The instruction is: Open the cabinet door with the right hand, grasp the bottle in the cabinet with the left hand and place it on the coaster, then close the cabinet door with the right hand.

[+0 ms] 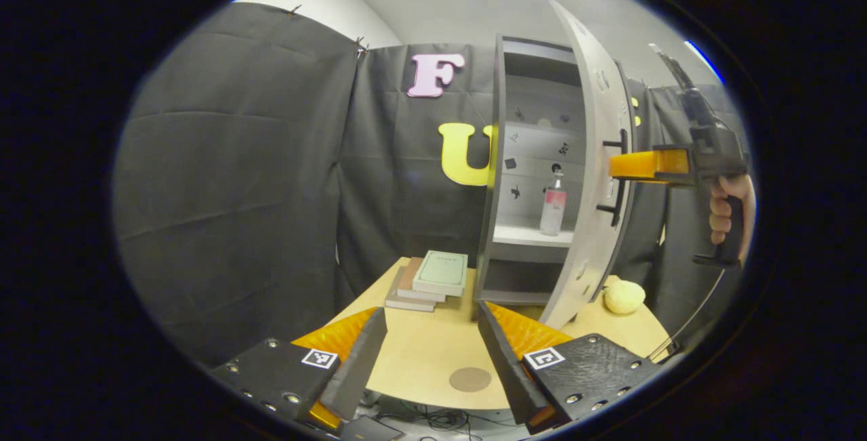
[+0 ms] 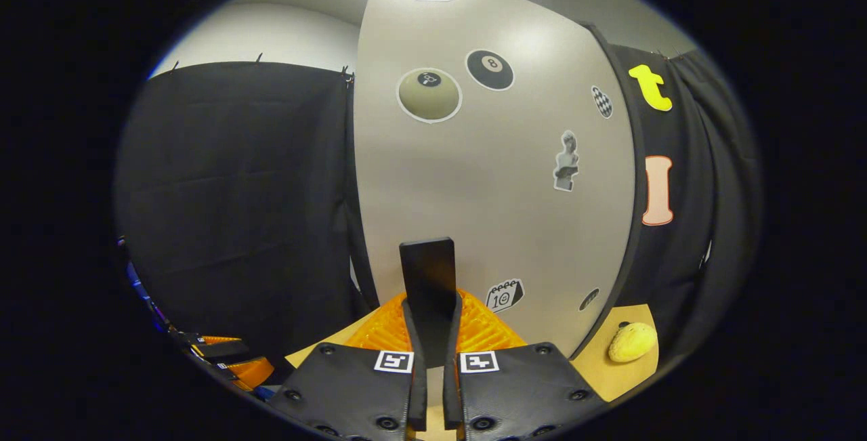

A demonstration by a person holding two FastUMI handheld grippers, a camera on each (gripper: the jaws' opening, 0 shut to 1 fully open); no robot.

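Black cloth drapes the booth behind a round, pale wooden counter (image 1: 420,353). On it stands a tall grey cabinet (image 1: 501,156) with its flat, matte door (image 1: 596,177) swung partly open, the door's outer face dotted with stickers in the right gripper view. A slim clear bottle (image 1: 553,205) with a pink label stands upright on the white middle shelf (image 1: 521,234), its long axis vertical and its cap pointing up. A thin, round brown coaster (image 1: 470,379) lies flat near the counter's front edge, well apart from the bottle. A stack of books (image 1: 430,280) sits left of the cabinet, and a lumpy yellow ball (image 1: 624,296) rests to its right.

The right hand-held gripper (image 2: 433,332) is held level by a hand (image 1: 728,214) wrapped around its grip, its fingers clenched on the dark bar handle (image 2: 428,275) of the door. The left hand-held gripper (image 1: 433,353) hovers low over the counter, released, its ridged fingers spread wide and aimed toward the cabinet.
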